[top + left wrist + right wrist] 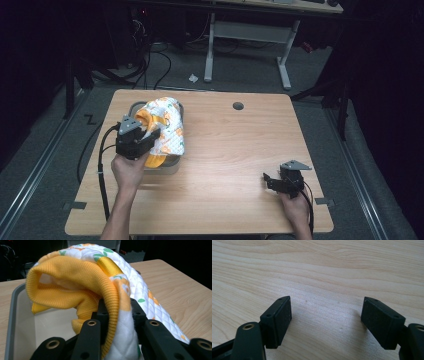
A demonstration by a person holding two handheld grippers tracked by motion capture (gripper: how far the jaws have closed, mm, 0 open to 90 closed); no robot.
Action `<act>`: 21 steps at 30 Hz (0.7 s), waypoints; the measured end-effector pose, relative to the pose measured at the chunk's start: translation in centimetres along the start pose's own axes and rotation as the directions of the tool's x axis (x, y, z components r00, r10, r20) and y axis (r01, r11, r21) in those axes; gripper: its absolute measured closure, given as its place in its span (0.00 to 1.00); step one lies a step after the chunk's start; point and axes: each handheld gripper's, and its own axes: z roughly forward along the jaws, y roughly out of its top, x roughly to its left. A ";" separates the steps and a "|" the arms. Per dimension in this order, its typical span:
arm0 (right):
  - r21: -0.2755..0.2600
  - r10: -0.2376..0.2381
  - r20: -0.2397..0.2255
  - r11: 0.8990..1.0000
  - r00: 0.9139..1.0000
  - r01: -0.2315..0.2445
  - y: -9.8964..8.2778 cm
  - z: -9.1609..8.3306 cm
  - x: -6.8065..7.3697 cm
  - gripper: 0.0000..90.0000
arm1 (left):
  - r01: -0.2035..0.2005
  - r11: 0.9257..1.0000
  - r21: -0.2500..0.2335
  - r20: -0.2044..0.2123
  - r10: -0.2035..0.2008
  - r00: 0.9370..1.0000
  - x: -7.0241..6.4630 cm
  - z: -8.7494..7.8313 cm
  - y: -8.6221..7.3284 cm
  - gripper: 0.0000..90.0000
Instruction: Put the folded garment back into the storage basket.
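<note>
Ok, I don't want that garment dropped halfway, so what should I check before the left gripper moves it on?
1. Left gripper clamped on the quilted garment: ok, jaws shut on its yellow ribbed edge.
2. Garment fully inside the grey bin: not ok, it drapes over the rim onto the wooden table.
3. Right gripper free to help: ok, jaws open, nothing between them.
4. Right gripper near the garment: not ok, it sits apart at the table's near right.
5. Anything else lying in the bin: cannot tell, the garment covers much of it.
</note>
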 end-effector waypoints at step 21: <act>0.000 0.000 0.000 1.000 1.000 0.000 0.0 0.0 0.0 0.27 | 0.019 0.997 0.078 -0.003 -0.019 1.000 2.0 1.9 -0.5 0.83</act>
